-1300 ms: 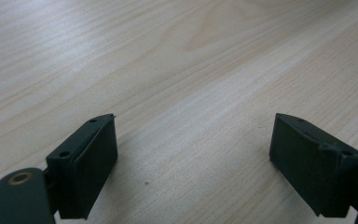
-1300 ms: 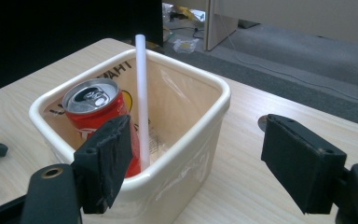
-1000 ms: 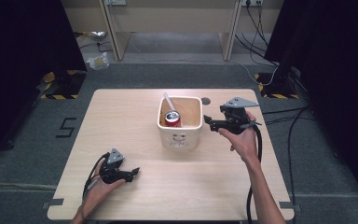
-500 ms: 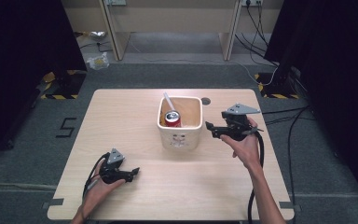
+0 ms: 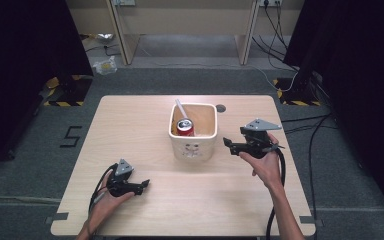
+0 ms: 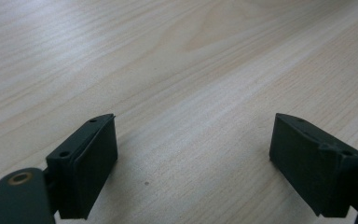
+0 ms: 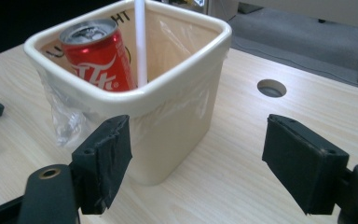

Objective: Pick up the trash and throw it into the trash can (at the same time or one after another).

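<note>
A cream square bin [image 5: 194,142] with a clear plastic liner stands on the middle of the wooden table [image 5: 130,125]. Inside it stand a red soda can [image 5: 184,127] and a white straw-like stick [image 5: 180,107]. My right gripper [image 5: 230,146] hovers just right of the bin, jaws open and pointing at its side wall. In the right gripper view the bin [image 7: 177,116], the can [image 7: 98,58] and the stick [image 7: 140,42] lie just beyond the open right gripper [image 7: 198,126], untouched. My left gripper [image 5: 143,185] rests near the table's front left, open over bare wood [image 6: 194,121].
A round cable hole [image 5: 221,107] in the table lies behind the bin, also visible as the hole [image 7: 271,87] in the right gripper view. Cables [image 5: 300,125] trail off the table's right side. Desk legs and crumpled litter [image 5: 103,65] sit on the floor beyond.
My right gripper has sunk and drawn slightly toward the table's near side, staying open beside the bin. The left gripper has kept still.
</note>
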A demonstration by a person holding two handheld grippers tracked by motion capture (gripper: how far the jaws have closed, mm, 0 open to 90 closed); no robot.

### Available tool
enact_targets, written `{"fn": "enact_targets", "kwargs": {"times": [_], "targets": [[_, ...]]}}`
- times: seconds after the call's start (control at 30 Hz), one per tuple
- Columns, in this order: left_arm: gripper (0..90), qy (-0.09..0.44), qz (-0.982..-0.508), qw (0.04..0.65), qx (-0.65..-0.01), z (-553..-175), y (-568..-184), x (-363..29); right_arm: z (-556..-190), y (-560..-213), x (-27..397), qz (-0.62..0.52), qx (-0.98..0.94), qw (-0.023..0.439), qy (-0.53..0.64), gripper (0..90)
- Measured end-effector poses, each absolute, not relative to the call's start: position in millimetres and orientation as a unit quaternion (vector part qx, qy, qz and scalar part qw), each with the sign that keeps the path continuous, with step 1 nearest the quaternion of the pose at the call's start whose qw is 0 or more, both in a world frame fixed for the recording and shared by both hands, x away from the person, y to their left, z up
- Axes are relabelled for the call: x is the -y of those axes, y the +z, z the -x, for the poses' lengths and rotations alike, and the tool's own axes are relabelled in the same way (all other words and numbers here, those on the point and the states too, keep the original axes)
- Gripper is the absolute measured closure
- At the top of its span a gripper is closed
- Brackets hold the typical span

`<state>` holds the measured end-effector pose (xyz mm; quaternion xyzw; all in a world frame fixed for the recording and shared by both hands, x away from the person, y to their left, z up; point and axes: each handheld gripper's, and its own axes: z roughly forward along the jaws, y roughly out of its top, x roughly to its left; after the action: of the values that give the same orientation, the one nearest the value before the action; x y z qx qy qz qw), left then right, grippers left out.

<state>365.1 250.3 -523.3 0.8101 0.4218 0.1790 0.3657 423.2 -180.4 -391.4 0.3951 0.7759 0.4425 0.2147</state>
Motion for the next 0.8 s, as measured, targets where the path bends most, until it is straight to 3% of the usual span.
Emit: {"fn": "enact_targets", "kwargs": {"times": [0.37,0.8], "targets": [[14.3,0.179,-0.810,0.366,-0.422,-365,-523,-250,-411,-390,180,-0.382,-0.783,0.240,0.428,23.0],[14.3,0.179,-0.809,0.367,-0.422,-365,-523,-250,-398,-409,183,-0.389,-0.781,0.223,0.434,22.7]]}}
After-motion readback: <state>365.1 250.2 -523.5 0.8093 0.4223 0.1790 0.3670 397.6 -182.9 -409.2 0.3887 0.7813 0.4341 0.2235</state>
